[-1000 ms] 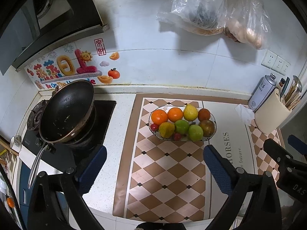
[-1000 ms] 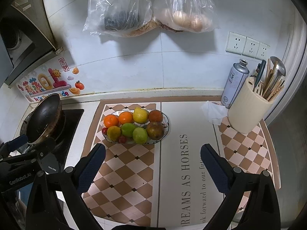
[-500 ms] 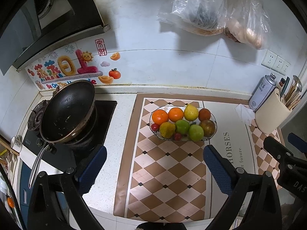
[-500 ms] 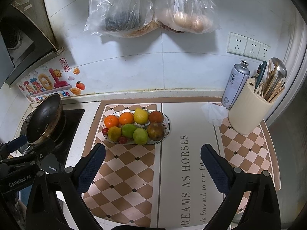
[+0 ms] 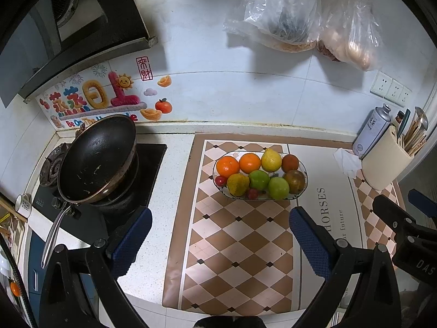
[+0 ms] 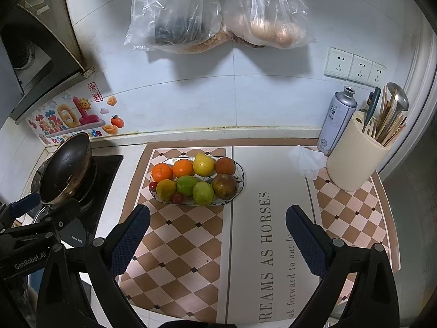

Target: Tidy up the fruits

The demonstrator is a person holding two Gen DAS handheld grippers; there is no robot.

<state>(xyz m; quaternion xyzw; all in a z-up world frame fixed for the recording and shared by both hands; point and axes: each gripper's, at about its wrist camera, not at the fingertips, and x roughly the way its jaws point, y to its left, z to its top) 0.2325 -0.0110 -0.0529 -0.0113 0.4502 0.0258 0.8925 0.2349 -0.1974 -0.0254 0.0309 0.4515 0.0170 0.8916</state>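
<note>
Both claws, left [image 5: 218, 235] and right [image 6: 218, 232], wide apart, empty, short of fruit bowl [image 6: 240, 176].

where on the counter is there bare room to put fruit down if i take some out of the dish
Free: the checkered mat in front of the fruit dish, and the lettered strip between dish and utensil holder. Crowded: the right back corner with tissue and spray can, and the left with the pan.

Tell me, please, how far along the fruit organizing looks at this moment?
Done: all the fruit sits in the oval glass fruit dish on the checkered brown counter mat. In hand: nothing; the left gripper and right gripper hover open, short of it. Left: any sorting at all, since no fruit lies outside.
</note>
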